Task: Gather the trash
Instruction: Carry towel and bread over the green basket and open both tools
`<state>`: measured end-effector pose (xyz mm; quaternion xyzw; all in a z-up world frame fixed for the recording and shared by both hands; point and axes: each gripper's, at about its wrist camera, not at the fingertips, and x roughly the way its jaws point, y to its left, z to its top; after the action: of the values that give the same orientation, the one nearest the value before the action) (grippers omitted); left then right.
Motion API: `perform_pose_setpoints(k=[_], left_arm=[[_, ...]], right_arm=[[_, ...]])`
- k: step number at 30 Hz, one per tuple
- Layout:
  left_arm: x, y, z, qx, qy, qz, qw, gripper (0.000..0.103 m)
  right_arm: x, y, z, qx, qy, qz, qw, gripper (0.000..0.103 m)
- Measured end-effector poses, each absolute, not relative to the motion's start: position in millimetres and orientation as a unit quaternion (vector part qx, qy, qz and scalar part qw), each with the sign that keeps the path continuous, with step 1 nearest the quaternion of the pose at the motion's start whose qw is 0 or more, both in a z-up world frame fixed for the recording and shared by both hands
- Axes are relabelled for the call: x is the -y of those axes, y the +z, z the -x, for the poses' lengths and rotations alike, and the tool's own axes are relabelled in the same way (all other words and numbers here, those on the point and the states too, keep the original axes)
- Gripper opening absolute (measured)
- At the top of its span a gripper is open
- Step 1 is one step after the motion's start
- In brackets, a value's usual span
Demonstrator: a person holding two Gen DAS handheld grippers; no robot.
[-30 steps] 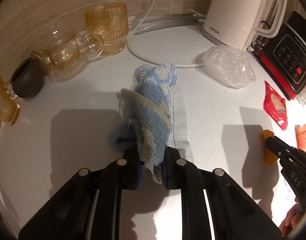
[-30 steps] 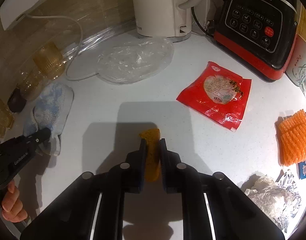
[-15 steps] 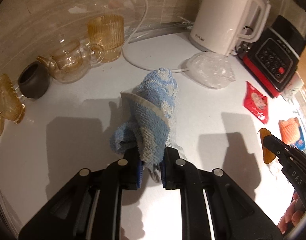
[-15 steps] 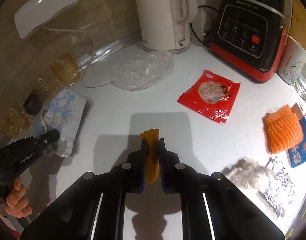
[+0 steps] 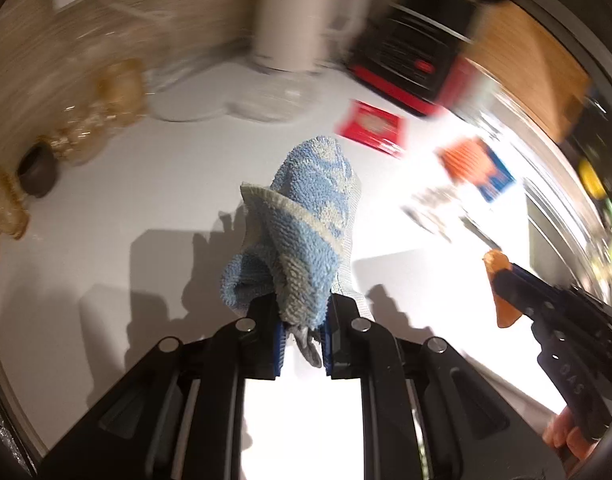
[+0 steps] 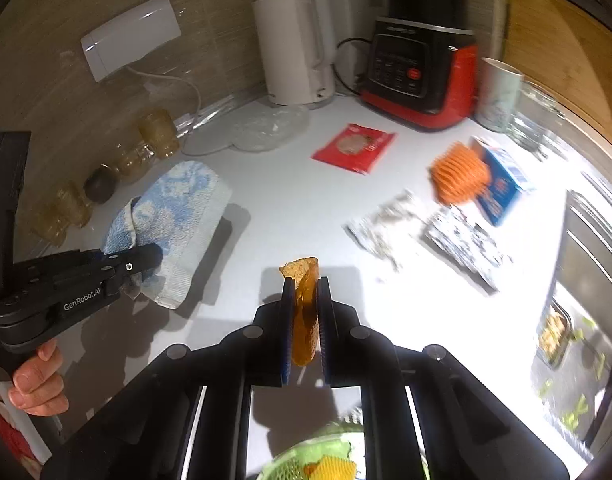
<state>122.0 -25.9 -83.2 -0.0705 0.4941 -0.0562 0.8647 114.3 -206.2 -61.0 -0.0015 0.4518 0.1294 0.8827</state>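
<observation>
- The right gripper (image 6: 304, 320) is clenched on an orange peel (image 6: 304, 312), which stands upright between its pads, lifted clear of the counter (image 6: 298, 208).
- Just under that gripper, at the bottom edge of its view, shows a green bin (image 6: 306, 460) with some yellow scrap already in it; the peel looks close to being dropped there, though it is not yet let go.
- The left gripper (image 5: 302, 328) is clamped on a blue towel (image 5: 306, 232), bunched and held up off the counter, to the left of the right gripper.
- Ahead of the right gripper lies a red packet (image 6: 353, 146); ahead and to its right lie crumpled foil (image 6: 425, 228), an orange wrapper (image 6: 459, 176) and a blue box (image 6: 501, 180).
- Further ahead, near the kettle (image 6: 296, 48), is a clear plastic bag (image 6: 266, 130).
- Judgement: the task is at an early stage. One piece is in hand, some seems binned, and at least the packet, foil, wrapper and bag are left on the counter.
- Far left, the amber glasses (image 6: 158, 138) look like keepers, not trash.
</observation>
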Motion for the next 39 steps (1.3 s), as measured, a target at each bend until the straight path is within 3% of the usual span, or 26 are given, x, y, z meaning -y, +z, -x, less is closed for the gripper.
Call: perform_pose_setpoints(k=[17,32,35,37,39], left_arm=[[184,-107,17,-0.539,-0.281,-0.063,0.791,0.014],[214,-131,53,-0.566,-0.311,-0.103,0.757,0.015],[212,-136,54,-0.574,-0.308,-0.104,0.751,0.025],[210,-137,54,-0.577,-0.302,-0.104,0.752,0.041],[208,-136,53,-0.575,-0.300,-0.103,0.754,0.045]], right_arm=[[325,-86,75,-0.477,-0.041,-0.094,0.873,0.012],[323,-93,117,-0.477,-0.048,-0.103,0.871,0.012],[320,-93,116,-0.477,-0.045,-0.098,0.872,0.012],[321,-93,115,-0.477,-0.044,-0.097,0.873,0.013],[321,-93,116,-0.476,-0.045,-0.096,0.873,0.013]])
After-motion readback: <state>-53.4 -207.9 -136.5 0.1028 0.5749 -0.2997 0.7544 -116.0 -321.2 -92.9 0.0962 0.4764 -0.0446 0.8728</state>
